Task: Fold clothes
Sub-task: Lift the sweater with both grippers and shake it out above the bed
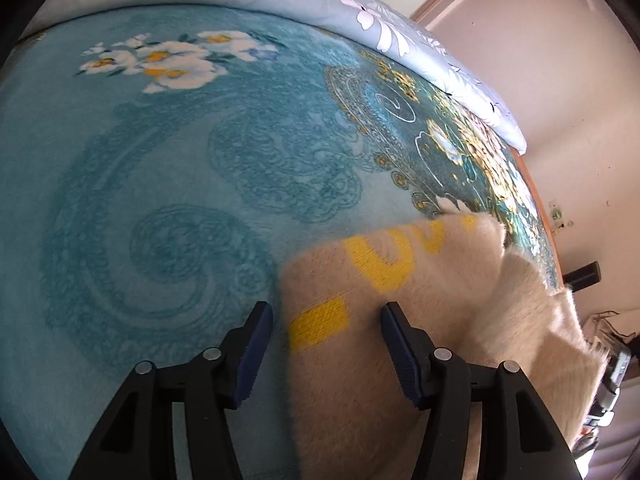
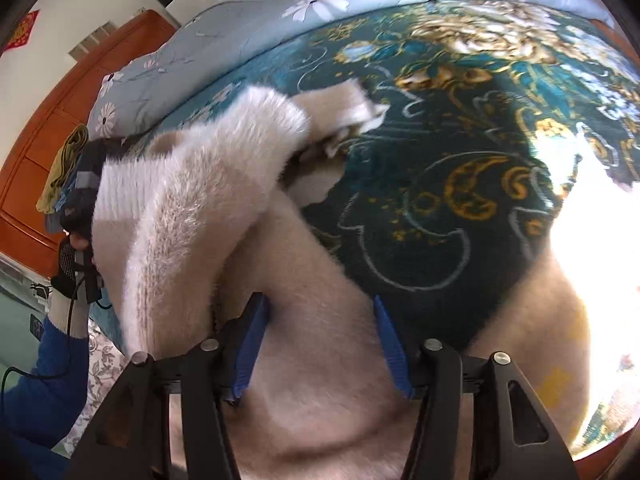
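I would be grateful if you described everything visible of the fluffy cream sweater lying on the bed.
The fluffy cream sweater with yellow knitted lettering looks like long-haired, fuzzy knit. It lies on the teal patterned blanket, partly folded: in the right wrist view a sleeve is draped over the body, its ribbed cuff paler. The open left gripper straddles its edge near a yellow block; the open right gripper hovers over its body. Whether either touches it is unclear.
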Available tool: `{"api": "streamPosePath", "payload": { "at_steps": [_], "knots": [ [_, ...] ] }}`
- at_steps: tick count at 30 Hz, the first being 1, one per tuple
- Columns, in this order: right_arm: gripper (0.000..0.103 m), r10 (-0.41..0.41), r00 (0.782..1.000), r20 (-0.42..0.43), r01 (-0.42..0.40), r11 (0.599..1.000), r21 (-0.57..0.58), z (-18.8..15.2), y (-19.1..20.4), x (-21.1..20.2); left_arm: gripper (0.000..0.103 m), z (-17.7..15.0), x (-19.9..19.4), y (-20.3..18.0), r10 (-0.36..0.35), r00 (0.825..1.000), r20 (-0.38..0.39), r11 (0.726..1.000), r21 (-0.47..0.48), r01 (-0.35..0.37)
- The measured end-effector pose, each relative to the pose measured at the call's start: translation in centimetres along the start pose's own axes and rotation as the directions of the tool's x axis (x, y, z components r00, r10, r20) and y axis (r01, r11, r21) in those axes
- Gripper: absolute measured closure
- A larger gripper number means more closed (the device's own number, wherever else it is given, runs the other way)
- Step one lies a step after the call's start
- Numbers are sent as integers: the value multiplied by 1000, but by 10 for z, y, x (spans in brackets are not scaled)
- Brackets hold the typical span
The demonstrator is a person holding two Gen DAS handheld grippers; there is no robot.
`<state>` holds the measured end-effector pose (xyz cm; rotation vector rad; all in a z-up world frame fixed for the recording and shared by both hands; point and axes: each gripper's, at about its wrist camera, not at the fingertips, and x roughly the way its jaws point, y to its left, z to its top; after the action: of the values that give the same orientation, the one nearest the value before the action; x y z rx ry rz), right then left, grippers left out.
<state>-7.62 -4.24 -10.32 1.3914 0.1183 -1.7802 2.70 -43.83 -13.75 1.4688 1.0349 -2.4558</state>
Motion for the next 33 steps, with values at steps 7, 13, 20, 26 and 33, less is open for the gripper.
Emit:
{"api": "streamPosePath", "payload": {
  "at_steps": [7,13,20,26,33],
  "knots": [
    [45,24,1000,-15,-23,999,22,6,-1,17,47,3,2,-5,-32,999,7,999,14,31],
    [73,34,999,-1,-34,999,13,7,5,15,77,2,-1,-12,-69,996,50,998,16,68],
    [93,45,998,52,-47,999,24,24,10,0,86,18,-22,-27,-141,980,139,990,16,141],
    [94,5,992,123,-4,1000,-12,64,12,-24,87,56,-63,-50,-234,936,265,972,71,223],
    [95,-70,955,290,86,995,-43,155,22,-72,87,113,-116,-66,-296,855,426,955,157,252]
  ]
}}
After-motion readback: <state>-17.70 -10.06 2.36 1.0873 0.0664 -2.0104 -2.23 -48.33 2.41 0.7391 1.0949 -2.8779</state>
